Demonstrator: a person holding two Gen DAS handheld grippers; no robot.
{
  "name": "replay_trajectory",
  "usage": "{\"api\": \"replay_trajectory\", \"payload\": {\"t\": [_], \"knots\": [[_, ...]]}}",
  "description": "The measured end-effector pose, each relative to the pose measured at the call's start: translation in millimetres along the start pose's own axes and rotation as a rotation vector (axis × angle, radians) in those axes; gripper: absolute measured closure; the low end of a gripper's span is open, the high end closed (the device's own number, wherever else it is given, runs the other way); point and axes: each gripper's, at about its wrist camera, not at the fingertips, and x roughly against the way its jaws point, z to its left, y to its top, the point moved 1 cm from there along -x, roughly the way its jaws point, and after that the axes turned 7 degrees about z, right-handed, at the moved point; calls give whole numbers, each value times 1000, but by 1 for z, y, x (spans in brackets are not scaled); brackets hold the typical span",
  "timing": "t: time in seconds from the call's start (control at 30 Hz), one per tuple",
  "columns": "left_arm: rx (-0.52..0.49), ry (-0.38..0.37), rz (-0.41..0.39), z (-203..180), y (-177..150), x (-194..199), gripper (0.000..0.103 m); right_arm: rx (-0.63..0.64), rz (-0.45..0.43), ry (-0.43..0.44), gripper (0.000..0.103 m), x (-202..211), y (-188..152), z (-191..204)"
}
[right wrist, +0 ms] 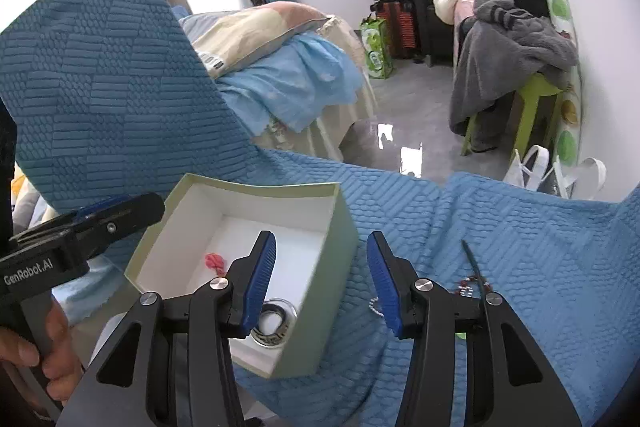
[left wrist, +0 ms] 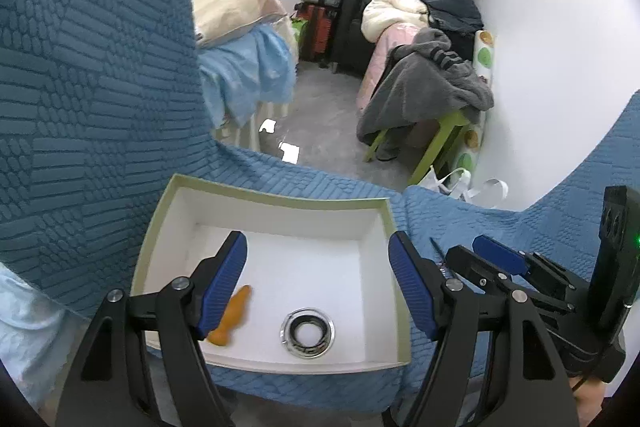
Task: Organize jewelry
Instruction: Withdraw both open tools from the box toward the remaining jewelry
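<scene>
white lettering on the side of the left gripper [right wrist: 120, 213], seen from the right wrist, reads "genrobot.ai"; a hand [right wrist: 38, 359] wraps its handle. no other writing is legible.

the left gripper [left wrist: 318, 267] hangs over the box [left wrist: 276, 197] with its blue pads spread wide and nothing between them. the right gripper [right wrist: 322, 263] has its pads apart too, less widely, and also holds nothing; its left pad overlaps the box wall, its right one is over the blue quilted cover [right wrist: 500, 227].

inside the white-lined, pale green box lies a coiled ring of bangles [left wrist: 307, 333], dark and silvery, near the front wall. the left wrist view shows a blurred orange piece [left wrist: 234, 319] beside the left pad; the right wrist view shows a small pink piece [right wrist: 215, 262] on the box floor instead.

only the right wrist view shows clearly the jewelry outside the box: a white beaded strand [right wrist: 374, 305] just beside the right pad, and a red and white beaded piece [right wrist: 472, 287] under a thin dark stick [right wrist: 472, 259] on the cover.
</scene>
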Motion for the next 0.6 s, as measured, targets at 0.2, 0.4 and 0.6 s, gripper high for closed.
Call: {"api": "replay_trajectory", "payload": {"t": [0.2,0.4,0.6], "knots": [[-1,-34,-28,-17,-1,-1,30,8,-23,-39,58,16,-11,-16],[-22,-68,-26,-38,-7,-10,30,-12,-29,-58,58,28,-24,-37],[-48,-128,-8,-65,-15,-22,30,-30,-33,-81,58,40,-38,-58]]}}
